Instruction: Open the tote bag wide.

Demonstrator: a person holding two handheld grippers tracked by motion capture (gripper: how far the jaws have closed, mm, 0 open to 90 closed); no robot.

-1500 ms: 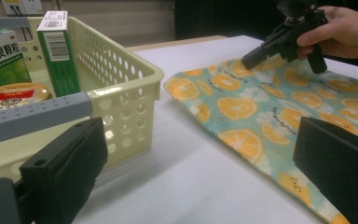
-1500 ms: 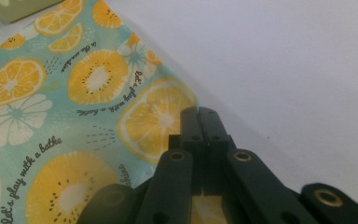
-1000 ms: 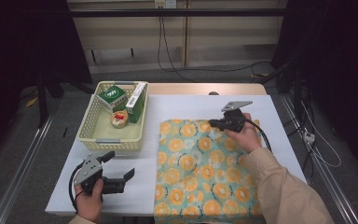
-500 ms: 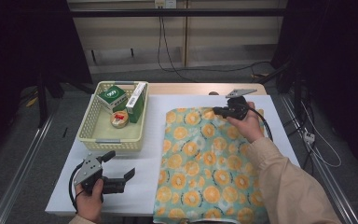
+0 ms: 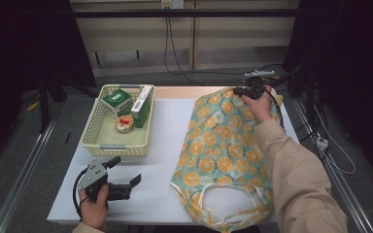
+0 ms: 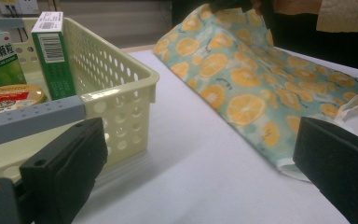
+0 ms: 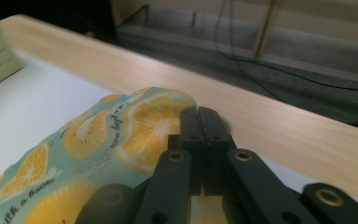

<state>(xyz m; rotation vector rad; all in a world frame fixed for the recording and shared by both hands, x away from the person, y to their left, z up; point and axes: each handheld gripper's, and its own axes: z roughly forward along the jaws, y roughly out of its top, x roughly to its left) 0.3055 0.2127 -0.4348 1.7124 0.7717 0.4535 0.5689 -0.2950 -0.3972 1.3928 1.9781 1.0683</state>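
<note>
Cloth (image 5: 223,160) with an orange-slice print on teal lies along the right half of the white table (image 5: 160,126), running from the near edge to the far edge. Its far end is lifted off the surface and pinched by the right gripper (image 5: 246,91), held in the person's right hand (image 5: 258,104). In the right gripper view the two black jaws are pressed together on the cloth's (image 7: 98,140) far edge, just short of the table's wooden strip (image 7: 270,126). The near end of the cloth shows a white-trimmed opening (image 5: 223,201) lying flat.

Left gripper (image 5: 126,174) sits low at the near left of the table, held in the left hand (image 5: 94,206), well apart from the cloth. Jaws stand wide apart, nothing between them; the left gripper view looks between them at bare table, with the cloth (image 6: 247,88) on the right and the basket (image 6: 116,88) on the left.

Basket (image 5: 94,131), pale yellow and perforated, stands at the far left of the table, just beyond the left gripper. Inside: a green box (image 5: 117,101) lying tilted, a green-and-white box (image 5: 143,104) upright against the right wall, and a round tin (image 5: 125,124) between them toward the near side.
</note>
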